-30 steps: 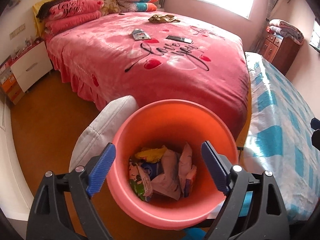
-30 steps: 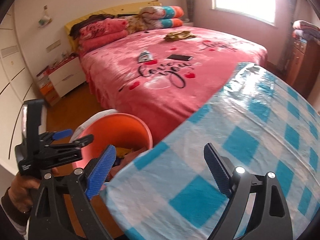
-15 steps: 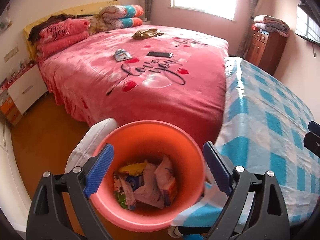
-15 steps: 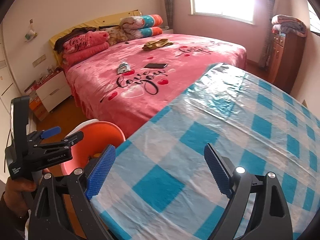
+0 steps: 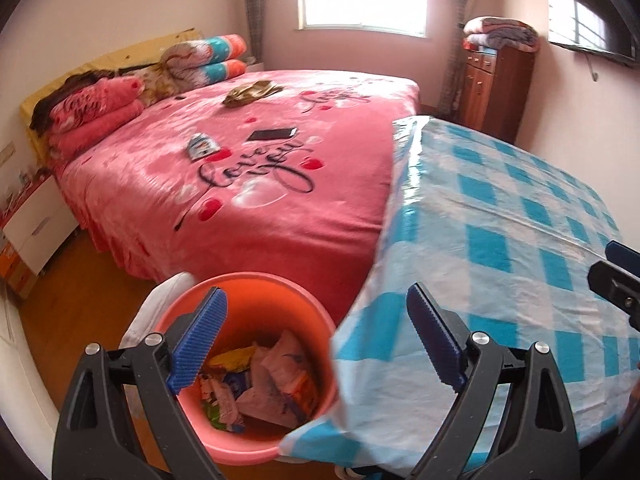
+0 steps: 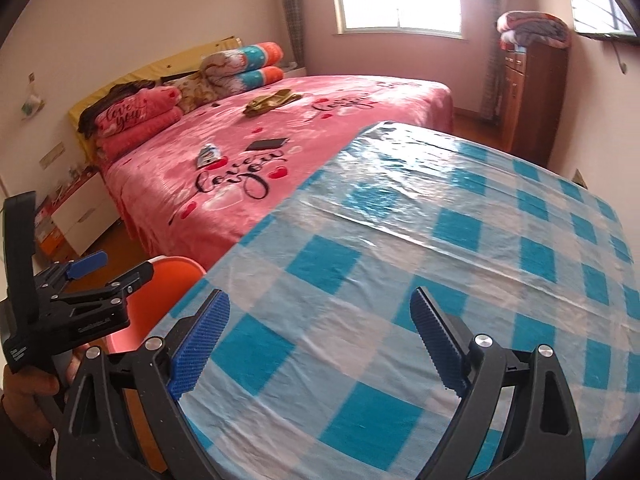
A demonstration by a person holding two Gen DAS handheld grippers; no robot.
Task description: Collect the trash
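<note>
1. The table with the blue and white checked plastic cloth point(image 6: 400, 280) looks bare now.
2. The round orange plastic bin point(image 5: 248, 292) beside it holds wrappers point(image 5: 260, 384).
3. The left gripper point(image 5: 316, 344) and right gripper point(image 6: 320, 344) have lifted away, both spread, holding nothing.

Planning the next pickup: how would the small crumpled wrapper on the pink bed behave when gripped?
The wrapper looks thin and creased, so probably light and floppy, likely crushing flat between pads. It lies on a soft blanket, so pressing down may sink it rather than slide it.
</note>
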